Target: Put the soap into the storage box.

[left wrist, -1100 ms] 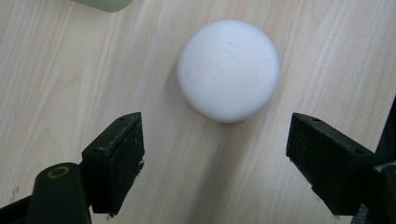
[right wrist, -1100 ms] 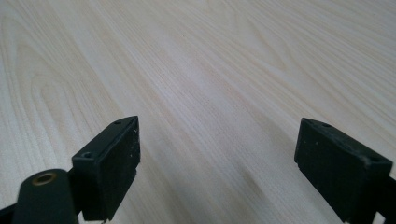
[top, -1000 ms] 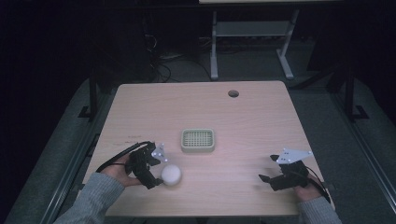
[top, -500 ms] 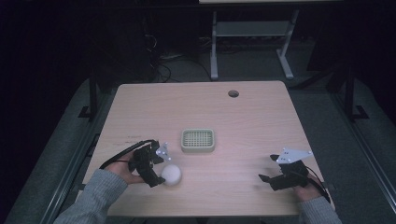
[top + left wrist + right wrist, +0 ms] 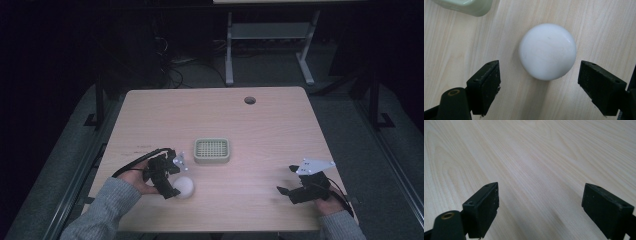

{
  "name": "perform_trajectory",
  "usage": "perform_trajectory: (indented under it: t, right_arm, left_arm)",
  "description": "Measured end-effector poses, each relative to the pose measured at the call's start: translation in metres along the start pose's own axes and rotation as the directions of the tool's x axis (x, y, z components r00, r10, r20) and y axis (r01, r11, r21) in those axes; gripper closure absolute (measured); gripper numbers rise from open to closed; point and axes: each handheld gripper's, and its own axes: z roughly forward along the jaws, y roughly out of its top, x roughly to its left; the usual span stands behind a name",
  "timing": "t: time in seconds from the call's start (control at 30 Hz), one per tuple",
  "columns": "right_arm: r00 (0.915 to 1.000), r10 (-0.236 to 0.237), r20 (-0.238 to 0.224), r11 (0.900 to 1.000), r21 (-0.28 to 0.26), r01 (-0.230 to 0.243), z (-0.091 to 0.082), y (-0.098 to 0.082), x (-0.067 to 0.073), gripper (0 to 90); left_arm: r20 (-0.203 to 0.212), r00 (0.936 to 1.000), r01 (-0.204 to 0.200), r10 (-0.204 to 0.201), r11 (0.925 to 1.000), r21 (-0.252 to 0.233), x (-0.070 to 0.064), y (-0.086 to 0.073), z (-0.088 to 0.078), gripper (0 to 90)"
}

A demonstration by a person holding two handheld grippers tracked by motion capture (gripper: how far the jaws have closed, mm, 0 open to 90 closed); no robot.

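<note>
The white ball (image 5: 547,51) lies on the desk (image 5: 270,130) at twelve o'clock from the left gripper (image 5: 539,82), just ahead of its spread jaws, touching neither. The green basket (image 5: 211,150) sits beyond at about one o'clock. The right gripper (image 5: 290,187), well apart, hangs with its jaws spread, holding nothing.

dim lab/office: wood desk (image 5: 280,130) w/ cable hole (image 5: 249,100), floor cables (image 5: 172,62).
</note>
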Motion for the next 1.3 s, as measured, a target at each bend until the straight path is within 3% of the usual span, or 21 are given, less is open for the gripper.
perform_trajectory:
  t: [0.73, 1.3]
  right_arm:
    - [0.9999, -0.001, -0.011, 1.000, -0.009, 0.001, 0.000, -0.001, -0.001, 13.6]
    - [0.9999, -0.011, -0.009, 1.000, -0.005, 0.011, 0.000, 0.001, 0.001, 13.7]
  left_arm:
    - [0.042, 0.9988, -0.028, 0.027, 0.9988, 0.040, -0.002, 0.016, 0.018, 18.0]
    - [0.059, 0.9975, -0.045, 0.040, 0.9956, 0.082, -0.002, 0.018, 0.031, 17.9]
